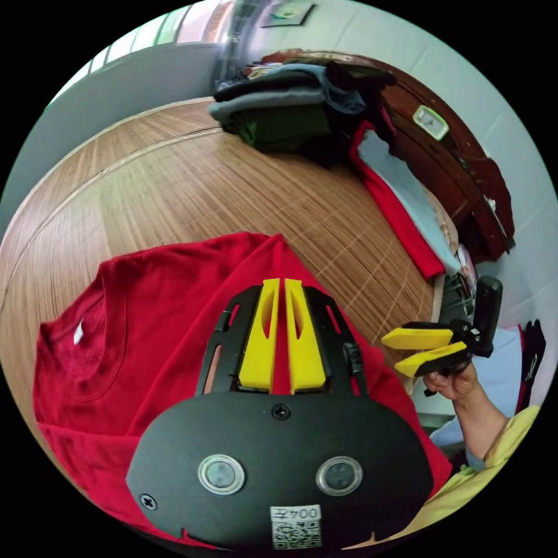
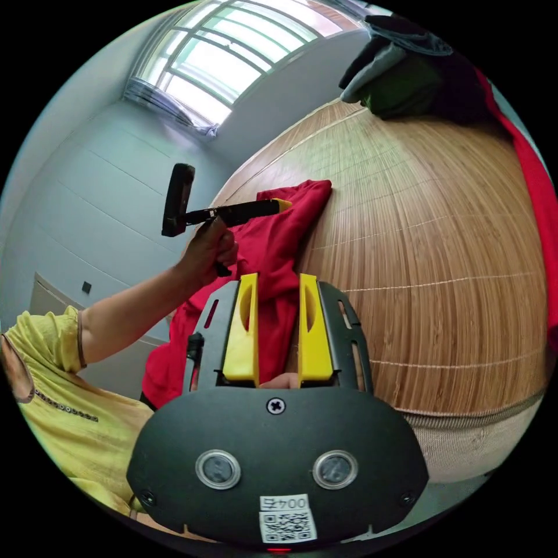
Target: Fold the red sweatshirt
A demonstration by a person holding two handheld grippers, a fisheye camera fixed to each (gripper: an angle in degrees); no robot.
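Observation:
The red sweatshirt [image 1: 157,325] lies on the woven mat [image 1: 244,186], collar to the left in the left gripper view. My left gripper [image 1: 282,285] has its jaws nearly together over the sweatshirt's shoulder corner. Red cloth shows in the thin slit between them. In the right gripper view the left gripper [image 2: 283,203] is held in a hand at a raised fold of the red sweatshirt [image 2: 290,232]. My right gripper [image 2: 278,280] is open, jaws apart, near the sweatshirt's hanging end. From the left gripper view, the right gripper [image 1: 459,343] sits off the mat's edge.
A pile of folded clothes [image 1: 290,104] stands at the far end of the mat, with a red and pale blue garment [image 1: 401,192] beside it. A dark wooden headboard [image 1: 459,157] runs behind. The person's yellow sleeve [image 2: 52,372] is close by. A window [image 2: 232,46] is above.

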